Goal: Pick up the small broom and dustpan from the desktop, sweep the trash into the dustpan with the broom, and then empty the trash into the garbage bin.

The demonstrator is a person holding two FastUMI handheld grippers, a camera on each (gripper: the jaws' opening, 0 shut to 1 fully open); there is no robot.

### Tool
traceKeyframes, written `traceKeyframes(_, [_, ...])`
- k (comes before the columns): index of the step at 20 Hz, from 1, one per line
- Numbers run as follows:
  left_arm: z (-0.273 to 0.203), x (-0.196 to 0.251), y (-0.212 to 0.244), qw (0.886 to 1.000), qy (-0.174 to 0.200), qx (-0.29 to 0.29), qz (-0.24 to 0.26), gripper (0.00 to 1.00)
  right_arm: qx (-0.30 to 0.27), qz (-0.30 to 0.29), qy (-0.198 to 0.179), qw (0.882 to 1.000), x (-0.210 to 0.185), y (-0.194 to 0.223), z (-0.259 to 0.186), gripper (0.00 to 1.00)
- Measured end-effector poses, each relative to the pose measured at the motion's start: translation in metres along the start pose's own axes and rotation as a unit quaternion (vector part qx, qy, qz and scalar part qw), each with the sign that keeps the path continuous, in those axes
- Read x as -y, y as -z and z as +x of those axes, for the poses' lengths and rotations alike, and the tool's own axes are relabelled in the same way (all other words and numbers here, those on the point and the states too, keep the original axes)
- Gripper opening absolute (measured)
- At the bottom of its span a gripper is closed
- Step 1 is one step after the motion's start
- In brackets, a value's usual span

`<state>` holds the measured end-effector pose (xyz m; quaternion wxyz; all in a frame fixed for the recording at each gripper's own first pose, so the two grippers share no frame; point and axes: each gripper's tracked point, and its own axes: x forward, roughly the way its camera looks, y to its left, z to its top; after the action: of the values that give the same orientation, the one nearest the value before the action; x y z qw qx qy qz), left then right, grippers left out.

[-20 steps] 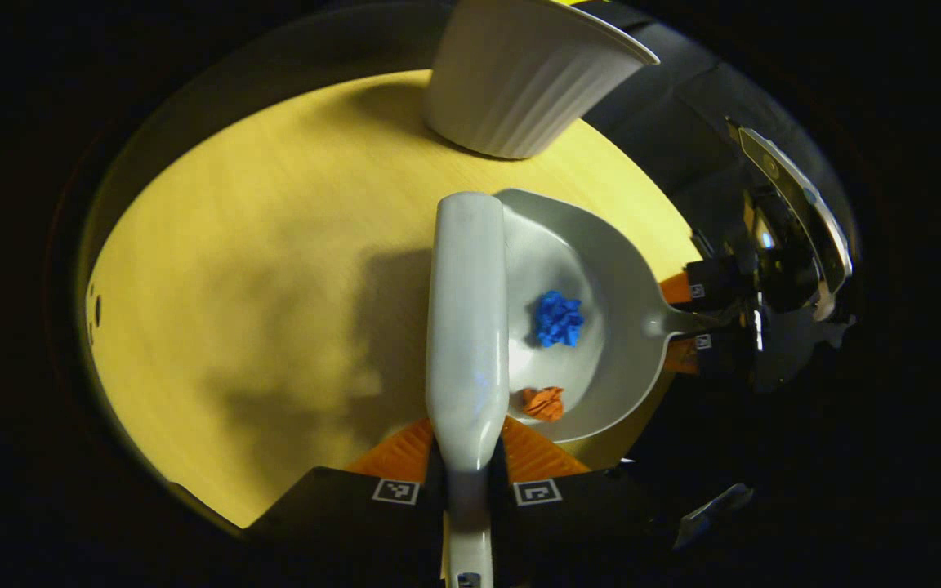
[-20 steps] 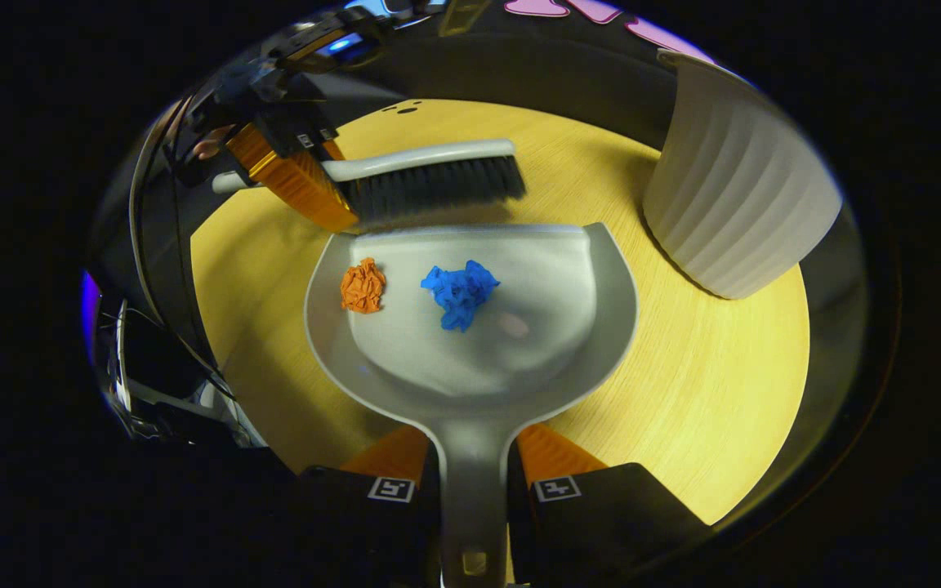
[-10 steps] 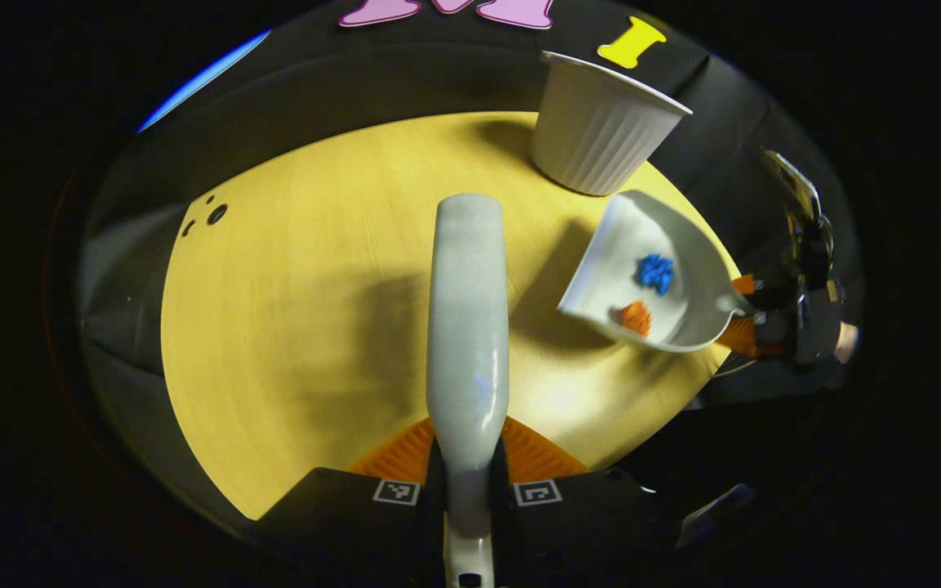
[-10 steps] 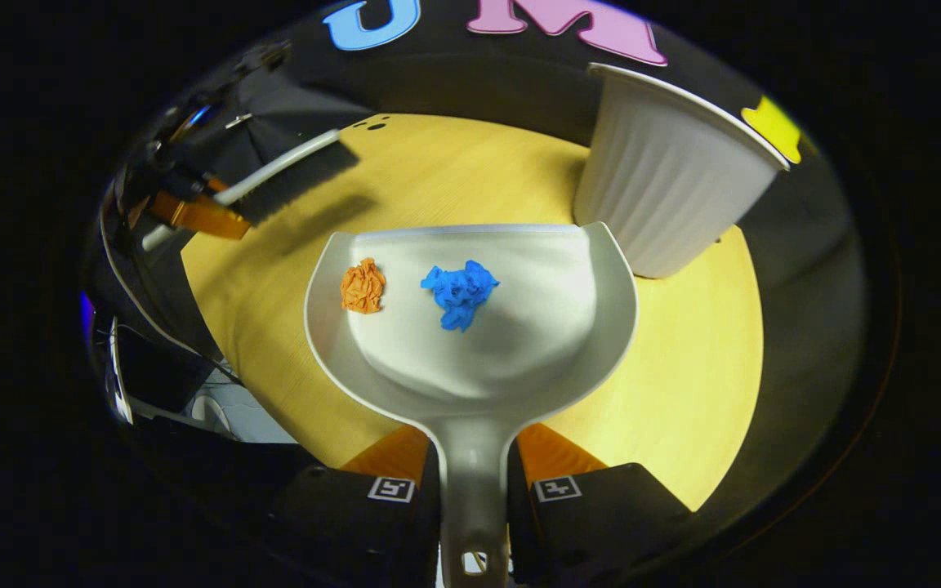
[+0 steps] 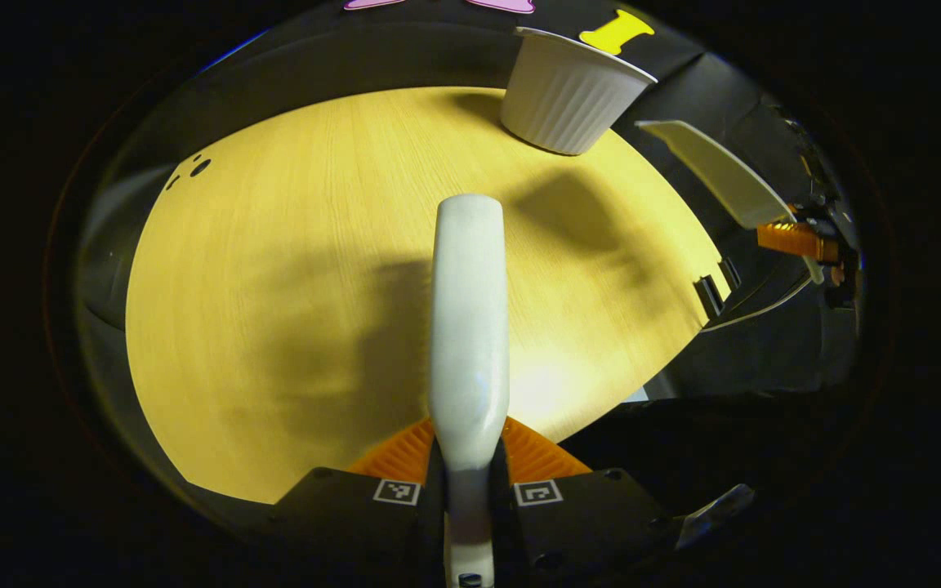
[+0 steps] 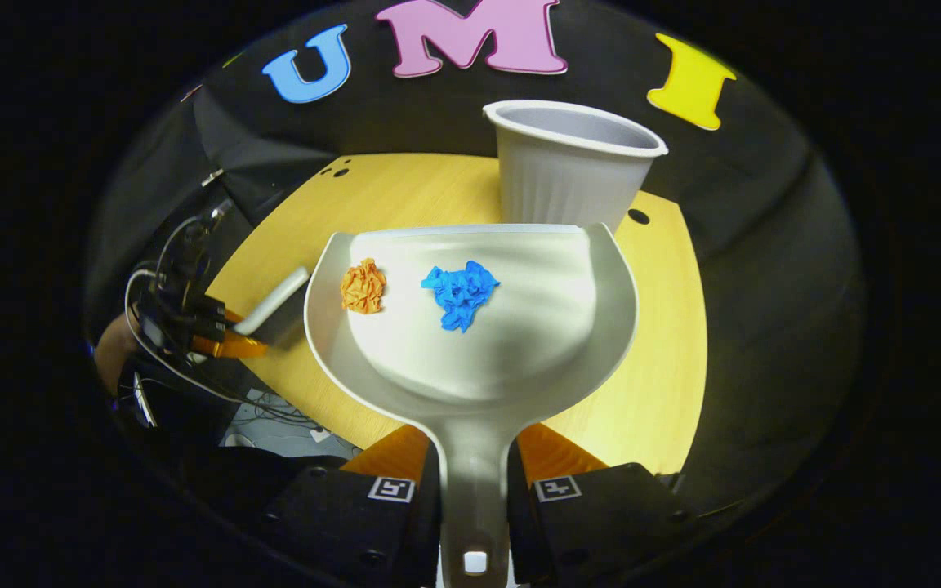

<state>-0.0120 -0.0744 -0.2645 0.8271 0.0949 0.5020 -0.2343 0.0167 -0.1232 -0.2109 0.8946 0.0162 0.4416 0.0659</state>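
While the right gripper [image 6: 473, 482] has its fingers closed on the dustpan [image 6: 470, 327] handle, raised above the worktop [image 6: 666, 384], orange scrap [image 6: 363, 286] and blue scrap [image 6: 460, 294] lie inside, near the white bin [image 6: 573, 167]. Left gripper [image 5: 467, 482] fingers clamp the broom [image 5: 468, 318].

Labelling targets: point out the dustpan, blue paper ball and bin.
dustpan [image 6: 519, 327]: right gripper view, bare inside of the pan.
blue paper ball [image 6: 460, 292]: right gripper view, its middle.
bin [image 6: 573, 184]: right gripper view, ribbed outer wall.
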Motion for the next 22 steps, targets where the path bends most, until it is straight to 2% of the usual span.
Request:
traceKeyframes(2, [0.001, 0.0, 0.007, 1.0, -0.004, -0.003, 0.002, 0.31, 0.021, -0.002, 0.007, 1.0, 0.008, -0.016, -0.025, 0.34])
traceKeyframes(3, [0.001, 0.0, 0.009, 1.0, -0.006, -0.004, -0.004, 0.27, 0.031, 0.003, 0.005, 1.0, 0.01, -0.027, -0.034, 0.38])
traceKeyframes(4, [0.002, 0.003, 0.011, 1.0, 0.0, -0.003, -0.013, 0.31, 0.043, 0.008, -0.001, 0.999, 0.013, -0.038, -0.041, 0.34])
traceKeyframes(6, [0.001, 0.009, 0.011, 1.0, 0.011, 0.003, -0.025, 0.28, 0.054, 0.023, -0.003, 0.998, 0.02, -0.058, -0.049, 0.38])
traceKeyframes(8, [-0.001, 0.007, 0.006, 1.0, 0.008, 0.014, -0.026, 0.31, 0.067, 0.036, 0.005, 0.997, 0.033, -0.077, -0.053, 0.34])
traceKeyframes(9, [-0.003, 0.006, 0.003, 0.999, 0.005, 0.02, -0.027, 0.31, 0.067, 0.046, 0.007, 0.997, 0.038, -0.087, -0.051, 0.41])
traceKeyframes(11, [-0.004, 0.006, -0.004, 0.998, 0.003, 0.029, -0.051, 0.31, 0.068, 0.066, 0.001, 0.996, 0.041, -0.102, -0.056, 0.38])
traceKeyframes(12, [-0.005, 0.011, -0.009, 0.997, 0.013, 0.035, -0.066, 0.27, 0.072, 0.064, 0.004, 0.995, 0.044, -0.113, -0.058, 0.38])
traceKeyframes(13, [-0.005, 0.016, -0.014, 0.996, 0.023, 0.042, -0.079, 0.3, 0.074, 0.057, 0.011, 0.996, 0.049, -0.124, -0.059, 0.38])
traceKeyframes(15, [-0.002, 0.021, -0.023, 0.994, 0.029, 0.055, -0.094, 0.27, 0.085, 0.041, 0.016, 0.995, 0.055, -0.149, -0.057, 0.38])
traceKeyframes(17, [0.0, 0.024, -0.025, 0.993, 0.028, 0.059, -0.097, 0.31, 0.095, 0.056, 0.005, 0.994, 0.058, -0.175, -0.049, 0.38])
traceKeyframes(18, [0.003, 0.026, -0.026, 0.993, 0.026, 0.06, -0.102, 0.24, 0.094, 0.07, 0.007, 0.993, 0.063, -0.185, -0.042, 0.38])
traceKeyframes(19, [0.006, 0.03, -0.026, 0.992, 0.03, 0.059, -0.11, 0.27, 0.089, 0.081, 0.02, 0.993, 0.071, -0.192, -0.032, 0.34])
traceKeyframes(20, [0.01, 0.036, -0.028, 0.991, 0.035, 0.06, -0.118, 0.27, 0.084, 0.085, 0.038, 0.992, 0.082, -0.199, -0.023, 0.38])
traceKeyframes(22, [0.017, 0.042, -0.031, 0.989, 0.03, 0.068, -0.131, 0.31, 0.072, 0.08, 0.067, 0.992, 0.1, -0.208, 0.0, 0.38])
